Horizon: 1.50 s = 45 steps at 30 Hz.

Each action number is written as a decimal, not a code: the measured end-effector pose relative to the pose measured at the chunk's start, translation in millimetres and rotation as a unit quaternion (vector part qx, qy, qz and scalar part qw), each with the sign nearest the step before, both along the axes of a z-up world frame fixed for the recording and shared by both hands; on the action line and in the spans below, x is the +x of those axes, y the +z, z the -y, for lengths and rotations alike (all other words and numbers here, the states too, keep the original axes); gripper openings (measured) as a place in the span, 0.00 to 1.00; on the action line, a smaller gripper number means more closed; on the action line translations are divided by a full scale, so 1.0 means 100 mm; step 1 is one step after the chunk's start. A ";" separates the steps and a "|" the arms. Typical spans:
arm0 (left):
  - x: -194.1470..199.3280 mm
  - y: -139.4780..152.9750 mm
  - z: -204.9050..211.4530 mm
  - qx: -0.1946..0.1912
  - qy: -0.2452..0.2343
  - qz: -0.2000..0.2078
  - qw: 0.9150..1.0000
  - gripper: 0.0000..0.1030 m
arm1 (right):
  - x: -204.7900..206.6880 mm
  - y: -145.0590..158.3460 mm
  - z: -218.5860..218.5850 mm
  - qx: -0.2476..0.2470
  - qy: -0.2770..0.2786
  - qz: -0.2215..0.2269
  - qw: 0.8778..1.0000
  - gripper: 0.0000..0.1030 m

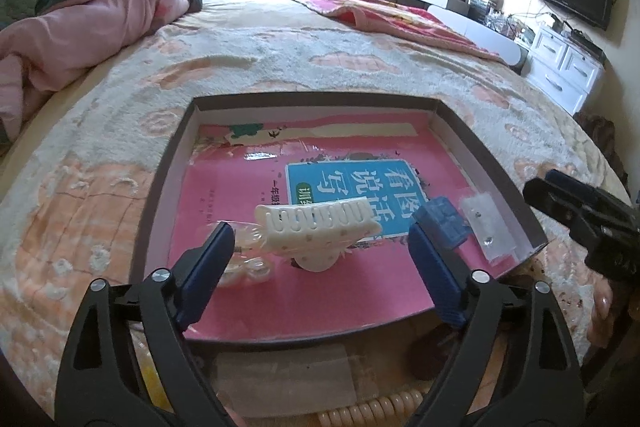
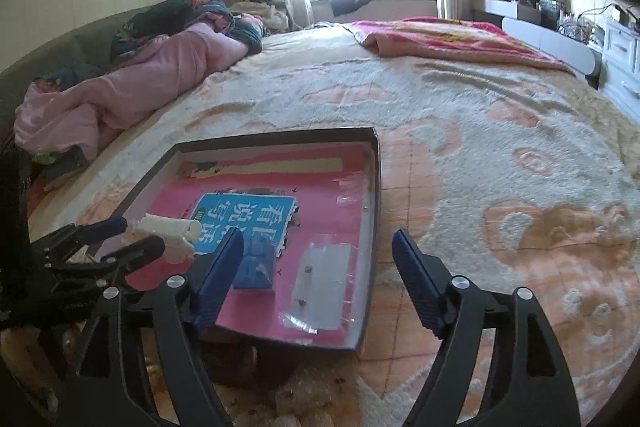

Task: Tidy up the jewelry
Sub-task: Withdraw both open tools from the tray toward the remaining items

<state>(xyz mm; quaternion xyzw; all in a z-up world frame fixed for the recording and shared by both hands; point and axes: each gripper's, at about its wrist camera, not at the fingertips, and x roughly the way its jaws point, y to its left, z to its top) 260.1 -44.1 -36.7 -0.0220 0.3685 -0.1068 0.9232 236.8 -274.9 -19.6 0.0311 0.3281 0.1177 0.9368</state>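
A shallow dark box (image 1: 484, 151) with a pink book as its floor lies on the bed; it also shows in the right wrist view (image 2: 376, 187). In it lie a white hair claw clip (image 1: 316, 227), a small blue case (image 1: 444, 223), a clear bag with earrings (image 1: 486, 227) and a clear packet (image 1: 248, 259). My left gripper (image 1: 320, 243) is open, its fingers on either side of the claw clip. My right gripper (image 2: 318, 255) is open over the box's near right corner, above the earring bag (image 2: 320, 279), beside the blue case (image 2: 256, 263).
The box rests on a fluffy peach and cream blanket (image 2: 500, 147). A pink quilt (image 1: 80, 27) lies at the left. A beige coiled hair tie (image 1: 376, 411) and a clear bag (image 1: 288, 379) lie near the box's front edge. White drawers (image 1: 568, 67) stand at the right.
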 end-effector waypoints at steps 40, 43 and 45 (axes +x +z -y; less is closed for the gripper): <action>-1.04 0.41 -0.68 -0.014 0.076 0.061 0.995 0.89 | -1.22 0.16 -0.42 -0.043 0.073 0.053 0.995 0.81; -1.08 0.37 -0.73 -0.008 0.081 0.058 0.995 0.89 | -1.26 0.13 -0.48 -0.044 0.082 0.050 0.994 0.81; -1.11 0.34 -0.75 -0.005 0.084 0.056 0.995 0.89 | -1.29 0.10 -0.53 -0.047 0.089 0.047 0.994 0.81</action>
